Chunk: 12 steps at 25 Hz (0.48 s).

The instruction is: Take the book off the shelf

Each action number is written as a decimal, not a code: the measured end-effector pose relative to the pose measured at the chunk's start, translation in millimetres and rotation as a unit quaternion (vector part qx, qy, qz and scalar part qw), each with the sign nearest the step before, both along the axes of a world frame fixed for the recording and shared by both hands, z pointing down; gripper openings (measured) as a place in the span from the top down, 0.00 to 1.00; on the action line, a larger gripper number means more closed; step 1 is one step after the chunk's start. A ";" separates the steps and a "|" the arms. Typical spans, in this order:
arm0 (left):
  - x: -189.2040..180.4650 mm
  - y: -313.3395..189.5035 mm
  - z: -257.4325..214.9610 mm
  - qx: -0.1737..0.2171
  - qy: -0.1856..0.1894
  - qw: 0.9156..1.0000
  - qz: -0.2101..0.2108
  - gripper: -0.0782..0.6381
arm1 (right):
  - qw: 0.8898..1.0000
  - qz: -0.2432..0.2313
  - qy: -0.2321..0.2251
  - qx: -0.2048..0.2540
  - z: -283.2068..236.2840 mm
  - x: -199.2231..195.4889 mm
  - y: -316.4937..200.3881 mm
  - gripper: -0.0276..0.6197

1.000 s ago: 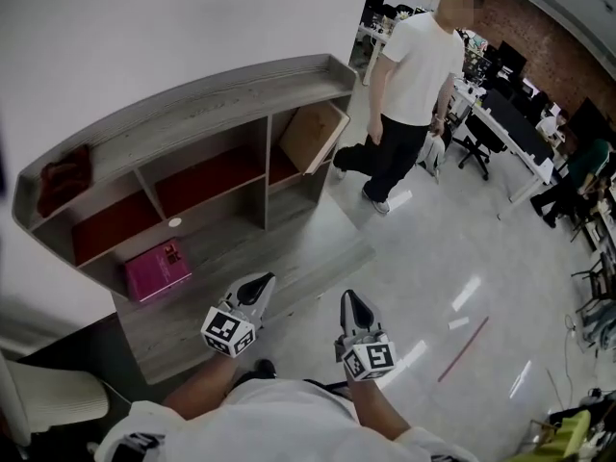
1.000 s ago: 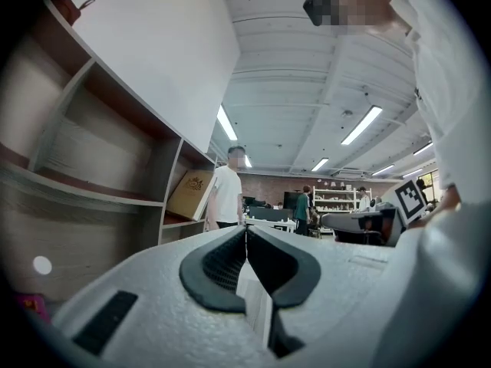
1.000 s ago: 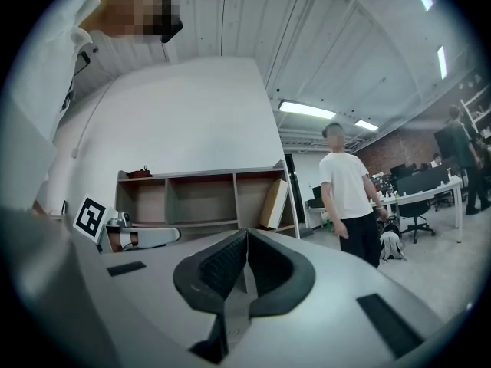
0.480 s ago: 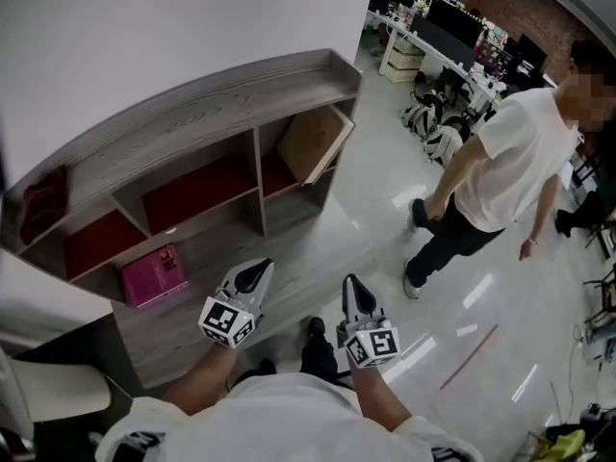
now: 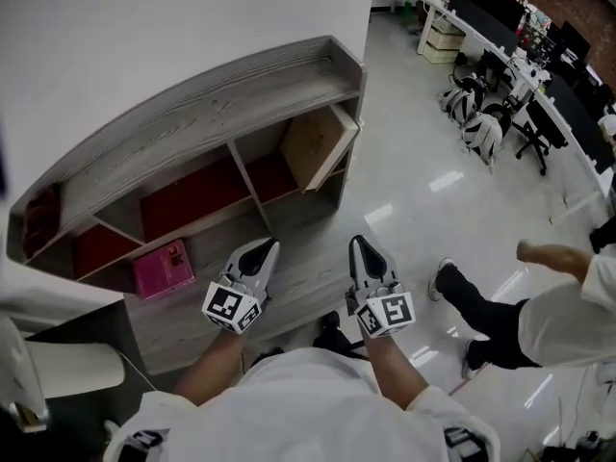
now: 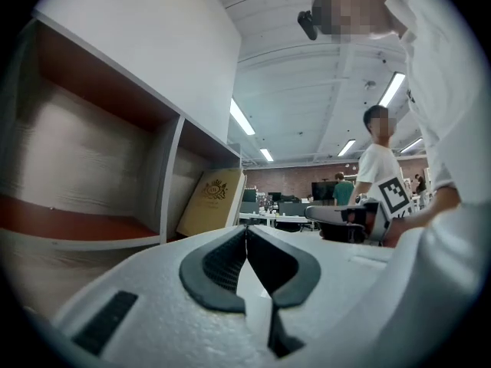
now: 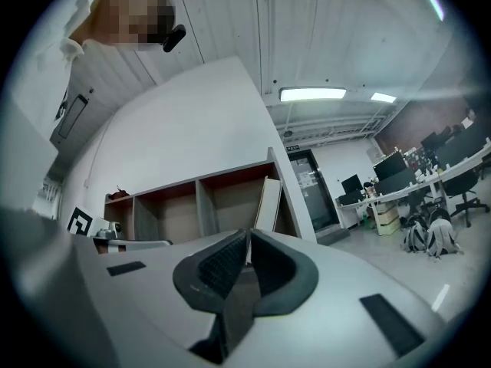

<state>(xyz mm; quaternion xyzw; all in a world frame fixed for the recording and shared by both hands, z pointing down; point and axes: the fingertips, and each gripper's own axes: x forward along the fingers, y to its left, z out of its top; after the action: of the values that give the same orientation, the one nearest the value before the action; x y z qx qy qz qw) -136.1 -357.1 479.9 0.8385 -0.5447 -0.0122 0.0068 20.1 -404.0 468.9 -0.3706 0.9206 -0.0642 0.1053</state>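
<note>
Two grippers are held side by side over the low front ledge (image 5: 289, 258) of a grey wooden shelf unit (image 5: 212, 104) with red back panels. In the head view the left gripper (image 5: 260, 251) and the right gripper (image 5: 364, 250) both point toward 12 o'clock, a little apart, each with its marker cube at the wrist end.

The left gripper view shows the left gripper (image 6: 246, 232) with its dark pads pressed together and nothing between them. The right gripper (image 7: 248, 236) is likewise pressed together and empty in its own view.

The tan book (image 5: 313, 142) stands in the rightmost compartment of the shelf unit, leaning tilted against the compartment's side. It lies at about 1 o'clock from the left gripper and 11 o'clock from the right one, well apart from both. In the left gripper view the tan book (image 6: 211, 203) shows a dark emblem on its cover. In the right gripper view only its pale edge (image 7: 268, 204) can be seen.

A pink object (image 5: 162, 269) lies flat on the ledge at 9 o'clock from the left gripper; whether it is a book or a box cannot be told. A dark red thing (image 5: 38, 218) sits at the far left end of the shelf unit's top.

A second person (image 5: 568, 311) in a white top and dark trousers stands on the glossy floor (image 5: 423, 200) at 3 o'clock from the right gripper. Desks (image 5: 539, 75) and chairs fill the room at 1 o'clock.
</note>
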 end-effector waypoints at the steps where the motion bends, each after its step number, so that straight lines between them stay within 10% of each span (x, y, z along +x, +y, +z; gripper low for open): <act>1: 1.8 -6.5 -2.9 0.001 -0.001 1.000 -0.006 0.87 | 1.000 -0.005 -0.004 -0.001 -3.6 0.6 -9.6 0.93; 12: -6.3 -68.3 -18.0 0.010 -0.032 0.997 -0.074 0.87 | 0.992 -0.097 -0.070 -0.049 -28.9 -43.2 -108.5 0.72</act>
<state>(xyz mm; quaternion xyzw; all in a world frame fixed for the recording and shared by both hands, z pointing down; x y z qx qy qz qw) -142.4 -425.4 461.8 0.7961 -0.6048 0.0088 -0.0202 -23.0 -512.5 439.9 -0.2792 0.9382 -0.1450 0.1445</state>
